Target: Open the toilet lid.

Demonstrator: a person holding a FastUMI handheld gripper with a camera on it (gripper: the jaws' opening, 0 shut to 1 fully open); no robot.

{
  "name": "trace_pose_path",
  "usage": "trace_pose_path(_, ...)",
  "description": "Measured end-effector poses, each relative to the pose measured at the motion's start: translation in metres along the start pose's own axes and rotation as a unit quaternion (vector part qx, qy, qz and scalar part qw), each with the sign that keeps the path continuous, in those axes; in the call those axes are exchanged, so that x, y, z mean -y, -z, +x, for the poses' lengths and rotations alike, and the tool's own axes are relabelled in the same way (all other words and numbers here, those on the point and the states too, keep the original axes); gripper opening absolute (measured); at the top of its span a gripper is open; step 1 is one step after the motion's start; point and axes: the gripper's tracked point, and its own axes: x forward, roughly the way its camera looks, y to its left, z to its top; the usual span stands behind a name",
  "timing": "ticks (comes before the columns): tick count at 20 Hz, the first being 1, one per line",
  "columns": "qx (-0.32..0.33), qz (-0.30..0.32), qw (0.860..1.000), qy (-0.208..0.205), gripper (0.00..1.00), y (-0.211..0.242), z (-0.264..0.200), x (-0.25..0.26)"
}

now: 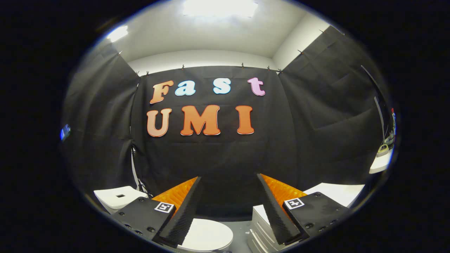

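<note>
The tool (pixel 228 182) hangs spread wide, empty, above the closed toilet lid (pixel 209 233).

The gripper (pixel 228 182) has two wedge-shaped fingers (pixel 182 214) set well apart with nothing between them, each tapering to a thin tip. Their facing pads (pixel 272 211) are covered in fine ridges, and the outer faces are ribbed too. Each finger grows out of a flat black mount (pixel 144 214) held by small dark screws (pixel 151 229) along its lower edge. Beside each finger, on the mount's upper corner, sits a white square marker (pixel 164 207) printed with a black blocky pattern.
</note>
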Motion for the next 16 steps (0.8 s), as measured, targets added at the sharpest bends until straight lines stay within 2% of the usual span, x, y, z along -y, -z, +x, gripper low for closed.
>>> trace_pose_path(3, 0.014, -0.023, 1.0, 0.004, 0.97, 0.004, -0.006, 0.003)
trace_pose_path(9, -0.023, 0.024, 0.999, -0.013, 0.98, 0.055, 0.009, -0.005)
trace_pose_path(16, -0.028, 0.035, 0.999, -0.02, 0.98, 0.064, 0.048, 0.002)
